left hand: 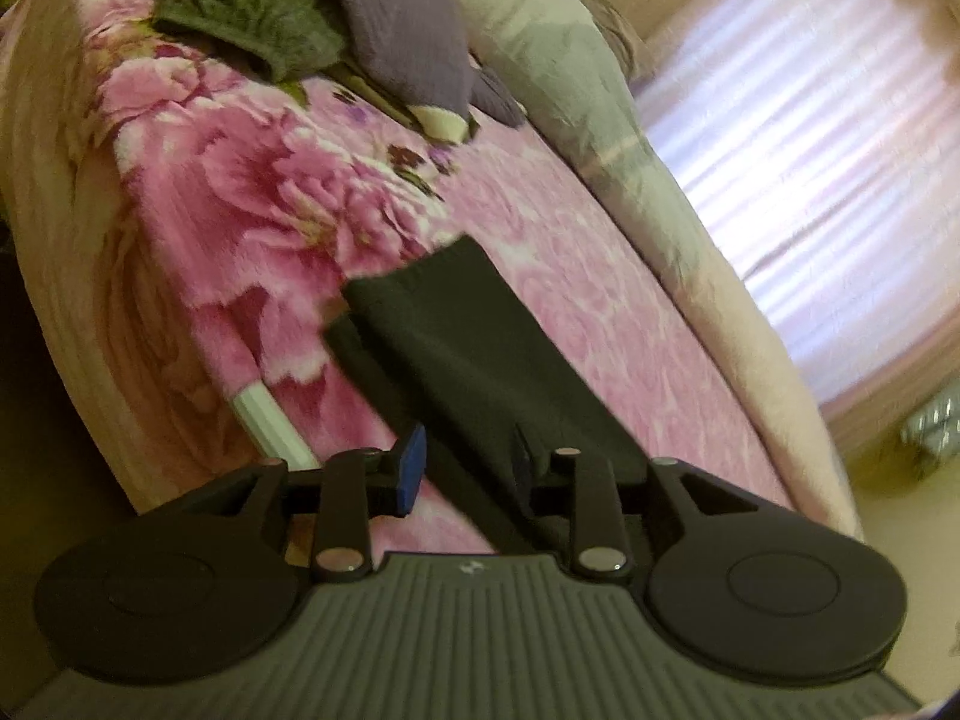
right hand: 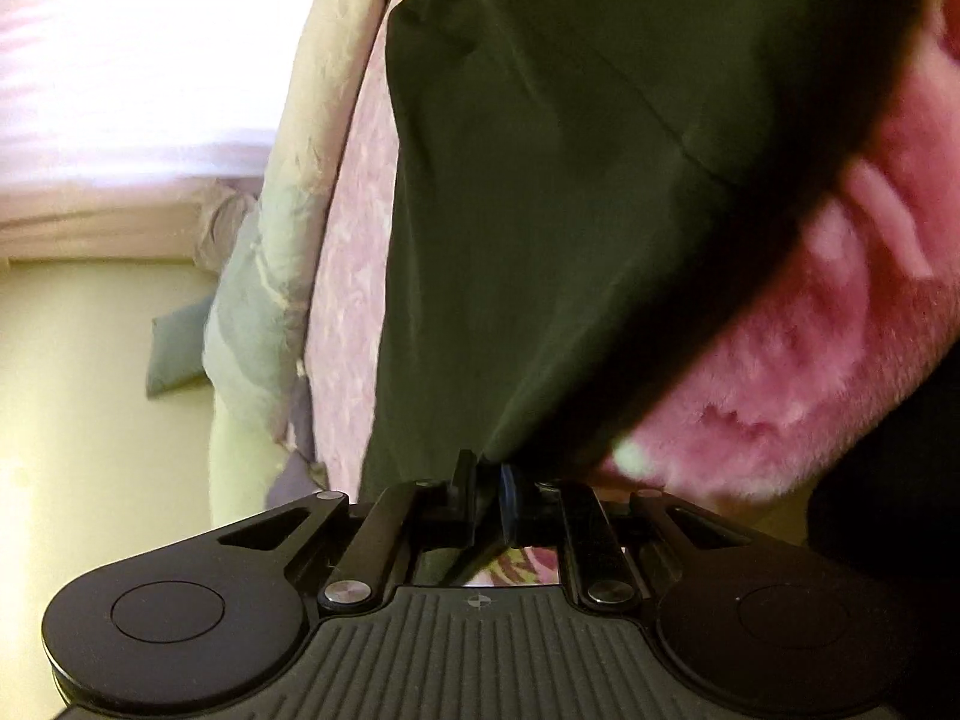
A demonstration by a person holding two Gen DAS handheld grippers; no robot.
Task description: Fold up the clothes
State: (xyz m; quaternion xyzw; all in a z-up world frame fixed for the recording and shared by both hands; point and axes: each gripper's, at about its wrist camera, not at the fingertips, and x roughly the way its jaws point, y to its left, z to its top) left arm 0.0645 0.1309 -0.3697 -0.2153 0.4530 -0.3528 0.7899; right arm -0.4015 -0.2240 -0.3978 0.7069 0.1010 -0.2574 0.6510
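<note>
Your right gripper (right hand: 487,483) pinches the near edge of the dark green fabric garment (right hand: 570,180); your left gripper (left hand: 465,468) stands apart, garment (left hand: 480,360) between its fingers, spread on the pink floral fleece blanket (left hand: 240,192).

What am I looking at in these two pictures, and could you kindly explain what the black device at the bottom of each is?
Each black device is a hand-held two-finger gripper with a camera looking along its fingers. One picture is from the left gripper, the other from the right gripper. Both look over a bed with a pink floral blanket. A dark garment lies on it, with green and purple clothes heaped further back. The right gripper pinches the dark garment's edge; the left one's jaws stand apart around it.
</note>
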